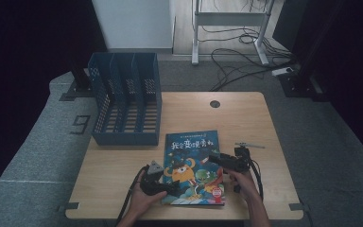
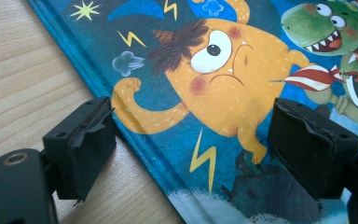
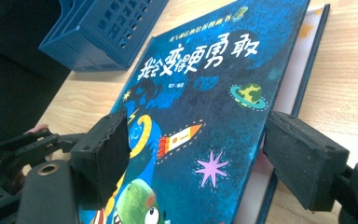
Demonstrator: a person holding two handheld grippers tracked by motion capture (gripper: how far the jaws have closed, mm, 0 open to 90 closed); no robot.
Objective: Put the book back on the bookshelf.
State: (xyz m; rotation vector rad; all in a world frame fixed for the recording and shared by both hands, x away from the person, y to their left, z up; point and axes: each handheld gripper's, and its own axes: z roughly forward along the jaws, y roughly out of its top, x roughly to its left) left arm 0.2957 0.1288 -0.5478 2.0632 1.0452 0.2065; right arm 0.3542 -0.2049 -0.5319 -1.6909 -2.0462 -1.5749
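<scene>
Grey carpet and trailing floor cables frame the wooden table in the high view. A picture book lies flat near the front edge, and a blue file rack with upright dividers stands at the back left, its slots holding nothing that I can see. The left gripper sits at the book's left edge, the right gripper over its right side.

From the left gripper view, the jaws stand wide, straddling the book's spine edge — one pad over bare wood, the other over the cover, neither pressing.

From the right gripper view, the jaws are also spread wide, and the front cover is lifted clear of the pages at its free edge. One pad sits just beside that edge, with no grip that I can make out. The likely trouble: a pinch that takes only the cover — the book would then swing open instead of rising whole, and fouling a rack divider would be easy.
</scene>
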